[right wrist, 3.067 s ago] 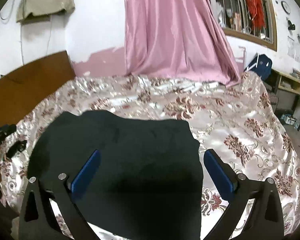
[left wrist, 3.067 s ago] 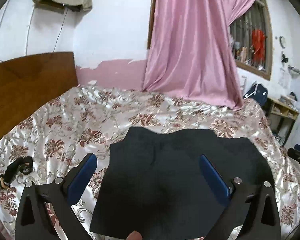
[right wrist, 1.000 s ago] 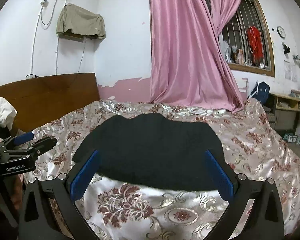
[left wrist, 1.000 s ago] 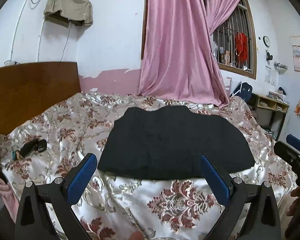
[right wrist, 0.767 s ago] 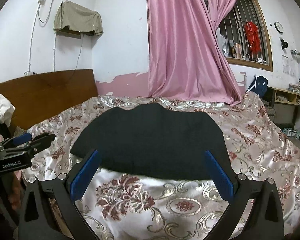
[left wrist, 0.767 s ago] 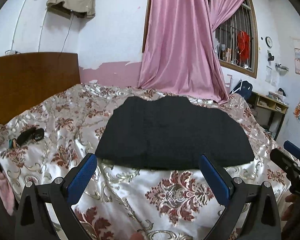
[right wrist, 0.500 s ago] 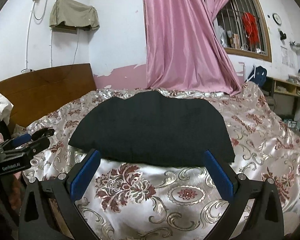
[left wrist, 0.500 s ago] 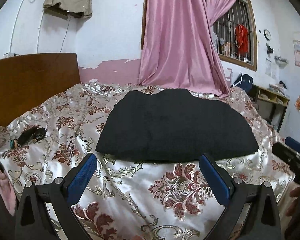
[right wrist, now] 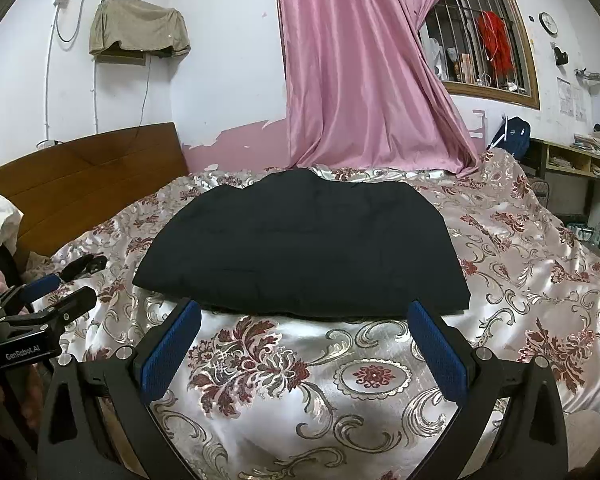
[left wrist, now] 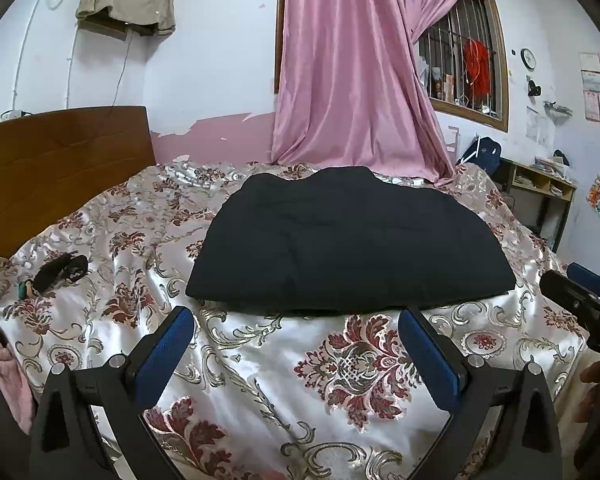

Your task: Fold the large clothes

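1. The bed (left wrist: 260,360) wears a shiny cream cover with red floral print.
2. A folded black garment (left wrist: 348,240) lies flat mid-bed.
3. A small dark object (left wrist: 60,268) rests near the wooden headboard (left wrist: 60,152).

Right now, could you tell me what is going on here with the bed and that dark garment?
A person is folding clothes on a bed, with a hand-held gripper in each hand. The black garment lies folded into a flat bundle on the floral bedspread. The left hand-held gripper and the right hand-held gripper are both open, hold nothing, and hover short of the garment's near edge. A small dark object lies on the bedspread off to the left.
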A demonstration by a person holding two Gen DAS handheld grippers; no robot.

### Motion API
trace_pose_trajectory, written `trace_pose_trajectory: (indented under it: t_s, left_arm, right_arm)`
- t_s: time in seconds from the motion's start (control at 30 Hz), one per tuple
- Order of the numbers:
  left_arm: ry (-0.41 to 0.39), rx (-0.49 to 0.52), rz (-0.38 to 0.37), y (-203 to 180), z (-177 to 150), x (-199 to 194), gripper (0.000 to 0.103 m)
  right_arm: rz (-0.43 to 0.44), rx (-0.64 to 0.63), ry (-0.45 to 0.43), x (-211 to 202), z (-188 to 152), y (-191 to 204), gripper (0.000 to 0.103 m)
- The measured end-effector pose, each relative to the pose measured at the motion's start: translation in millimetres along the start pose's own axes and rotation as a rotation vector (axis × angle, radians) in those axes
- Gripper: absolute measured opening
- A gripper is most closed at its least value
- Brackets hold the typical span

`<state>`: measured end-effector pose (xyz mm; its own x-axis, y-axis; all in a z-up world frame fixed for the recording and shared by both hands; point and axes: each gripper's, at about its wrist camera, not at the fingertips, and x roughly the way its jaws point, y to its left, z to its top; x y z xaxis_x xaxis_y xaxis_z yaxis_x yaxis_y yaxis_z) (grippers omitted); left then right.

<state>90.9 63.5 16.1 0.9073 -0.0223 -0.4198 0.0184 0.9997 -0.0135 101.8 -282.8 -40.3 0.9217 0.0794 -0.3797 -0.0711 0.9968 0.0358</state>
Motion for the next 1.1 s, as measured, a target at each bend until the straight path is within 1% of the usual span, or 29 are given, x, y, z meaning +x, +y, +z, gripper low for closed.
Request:
trace_pose_trajectory:
  t_s: [1.1]
  left_arm:
    - [-0.004, 0.002, -0.008, -5.8, -1.3, -0.8, 0.103]
  right_arm:
    - [-0.001, 0.002, -0.007, -0.9, 0.7, -1.8, 0.101]
